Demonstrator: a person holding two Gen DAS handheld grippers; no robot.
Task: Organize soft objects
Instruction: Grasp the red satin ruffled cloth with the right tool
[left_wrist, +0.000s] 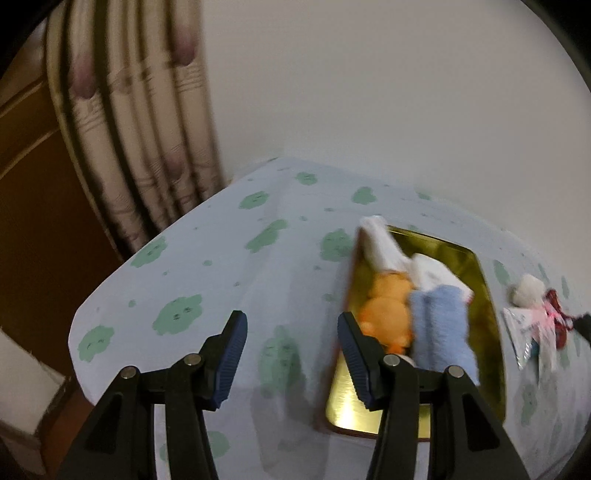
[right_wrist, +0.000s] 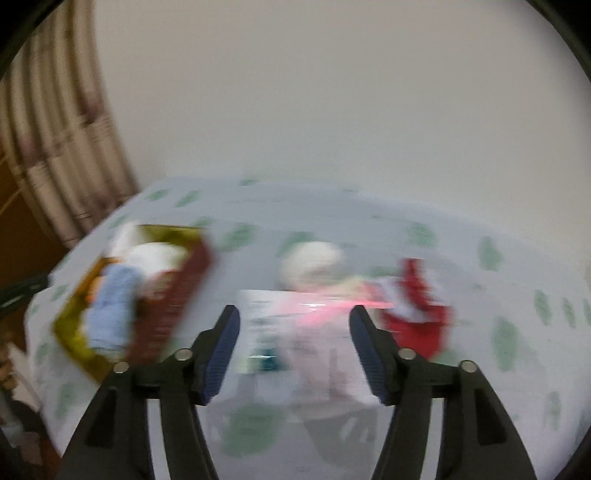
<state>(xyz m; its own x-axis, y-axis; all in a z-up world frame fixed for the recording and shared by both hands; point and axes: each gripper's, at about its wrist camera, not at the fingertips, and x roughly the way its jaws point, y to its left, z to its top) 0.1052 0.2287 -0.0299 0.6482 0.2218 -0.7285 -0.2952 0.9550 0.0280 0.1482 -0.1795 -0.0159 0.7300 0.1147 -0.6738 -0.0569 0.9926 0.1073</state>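
Note:
A gold-lined tin box (left_wrist: 480, 291) sits on the cloth-covered table (left_wrist: 229, 258). In it lie a white cloth (left_wrist: 384, 247), an orange plush toy (left_wrist: 388, 310) and a folded blue towel (left_wrist: 439, 325). My left gripper (left_wrist: 291, 354) is open and empty, above the table just left of the box. In the blurred right wrist view the box (right_wrist: 74, 325) is at left with the blue towel (right_wrist: 110, 306). My right gripper (right_wrist: 295, 350) is open and empty above a pink-and-white packet (right_wrist: 314, 339), with a white soft ball (right_wrist: 314, 262) beyond and a red soft item (right_wrist: 417, 310) to the right.
A curtain (left_wrist: 136, 122) hangs at the back left beside a brown wooden panel (left_wrist: 33, 184). A plain wall (left_wrist: 369, 92) runs behind the table. The white ball (left_wrist: 528, 290), the packet (left_wrist: 528, 332) and the red item (left_wrist: 557, 317) lie right of the box.

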